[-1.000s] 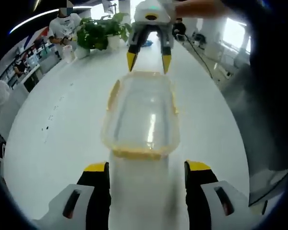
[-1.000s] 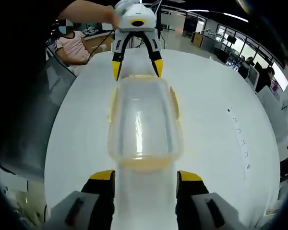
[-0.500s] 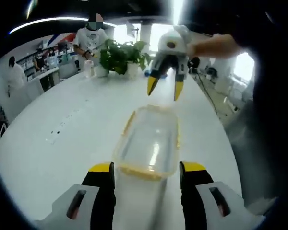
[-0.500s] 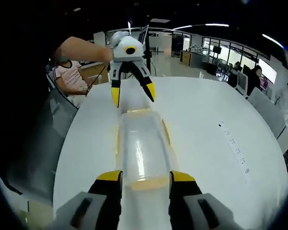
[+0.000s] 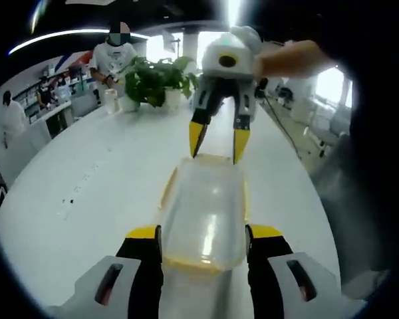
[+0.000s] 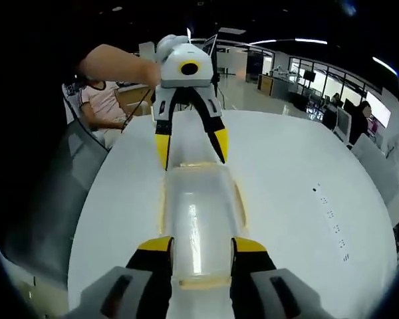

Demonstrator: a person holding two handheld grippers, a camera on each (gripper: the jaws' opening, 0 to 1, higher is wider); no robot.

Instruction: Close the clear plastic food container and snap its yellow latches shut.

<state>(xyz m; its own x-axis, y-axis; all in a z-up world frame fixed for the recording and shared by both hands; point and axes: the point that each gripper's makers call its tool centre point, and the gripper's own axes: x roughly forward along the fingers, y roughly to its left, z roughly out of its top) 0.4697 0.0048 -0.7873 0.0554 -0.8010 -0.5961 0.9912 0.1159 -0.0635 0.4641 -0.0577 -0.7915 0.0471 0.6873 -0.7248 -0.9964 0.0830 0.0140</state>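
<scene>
Clear container [image 6: 198, 222] with yellow edging, lid on, lying lengthwise on a white table [image 6: 299, 193]. Near end sitting between the spread yellow tips of the right gripper [image 6: 201, 244]. Left gripper [image 6: 189, 146] at the far end, tips apart, hand [image 6: 116, 63] on it.

Bright window glare, soft fisheye blur
</scene>
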